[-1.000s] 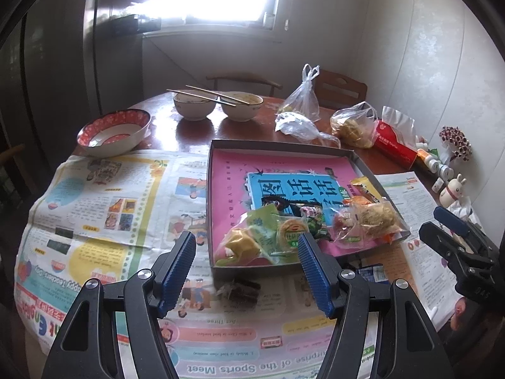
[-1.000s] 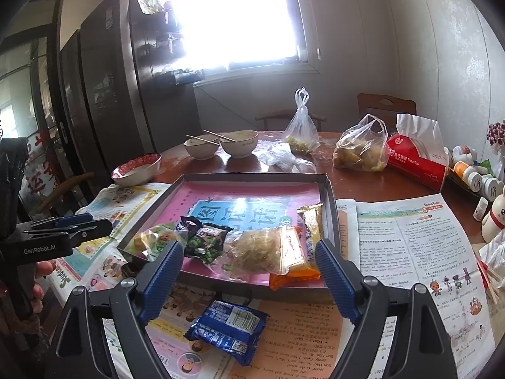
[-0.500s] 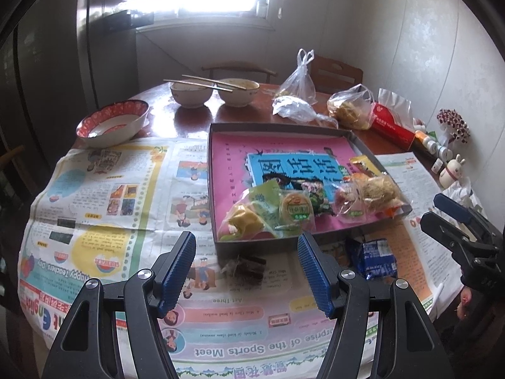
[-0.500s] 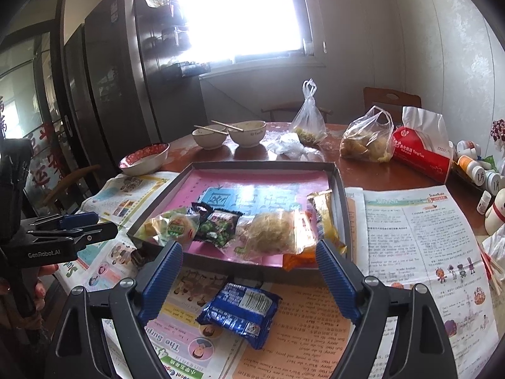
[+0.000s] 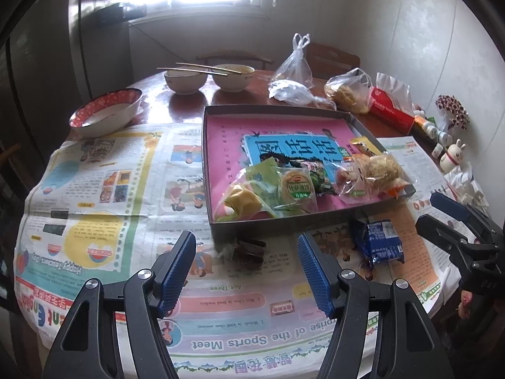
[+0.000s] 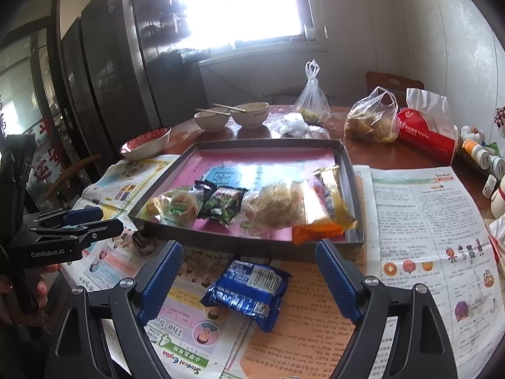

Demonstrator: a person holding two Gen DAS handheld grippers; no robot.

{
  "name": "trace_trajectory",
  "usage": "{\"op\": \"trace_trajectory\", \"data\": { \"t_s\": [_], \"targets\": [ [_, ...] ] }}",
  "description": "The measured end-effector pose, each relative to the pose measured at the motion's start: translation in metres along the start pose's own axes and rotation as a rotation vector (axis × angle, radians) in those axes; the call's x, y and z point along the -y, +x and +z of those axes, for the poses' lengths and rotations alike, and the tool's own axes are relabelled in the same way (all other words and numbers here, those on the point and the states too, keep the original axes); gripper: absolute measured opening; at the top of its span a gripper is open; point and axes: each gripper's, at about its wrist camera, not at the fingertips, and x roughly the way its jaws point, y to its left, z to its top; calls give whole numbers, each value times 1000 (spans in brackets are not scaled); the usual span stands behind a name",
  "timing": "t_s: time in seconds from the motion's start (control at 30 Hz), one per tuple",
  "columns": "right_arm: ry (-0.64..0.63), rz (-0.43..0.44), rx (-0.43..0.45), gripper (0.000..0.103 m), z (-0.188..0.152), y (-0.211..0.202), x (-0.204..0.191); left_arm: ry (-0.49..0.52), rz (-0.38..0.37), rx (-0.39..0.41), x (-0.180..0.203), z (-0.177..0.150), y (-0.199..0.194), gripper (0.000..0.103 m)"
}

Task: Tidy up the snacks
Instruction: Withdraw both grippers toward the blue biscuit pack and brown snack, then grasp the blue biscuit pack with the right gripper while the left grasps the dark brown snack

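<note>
Counted on table: 1 tray (image 5: 274, 109) w/ approx. 5 snack packs inside at near edge; 2 packs outside, near: 1 blue (image 6: 246, 290), 1 dark brown (image 5: 247, 251). Far side: 3 bowls, i.e. 2 plain (image 5: 186, 80) + 1 red-rimmed (image 5: 105, 112); 2 tied plastic bags (image 5: 295, 64); 1 red tissue pack (image 6: 426, 134).

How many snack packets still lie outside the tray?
2: the blue packet on the newspaper in front of the tray's near wall, and a small dark packet left of it. Others may be hidden.
</note>
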Motion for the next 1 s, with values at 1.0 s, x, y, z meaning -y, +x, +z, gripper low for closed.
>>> {"op": "trace_trajectory", "data": {
  "t_s": [1.0],
  "targets": [
    [-39,-70,-185,86,-39,60,-18,36,11,-95,-2,-12,47,69]
  ]
}}
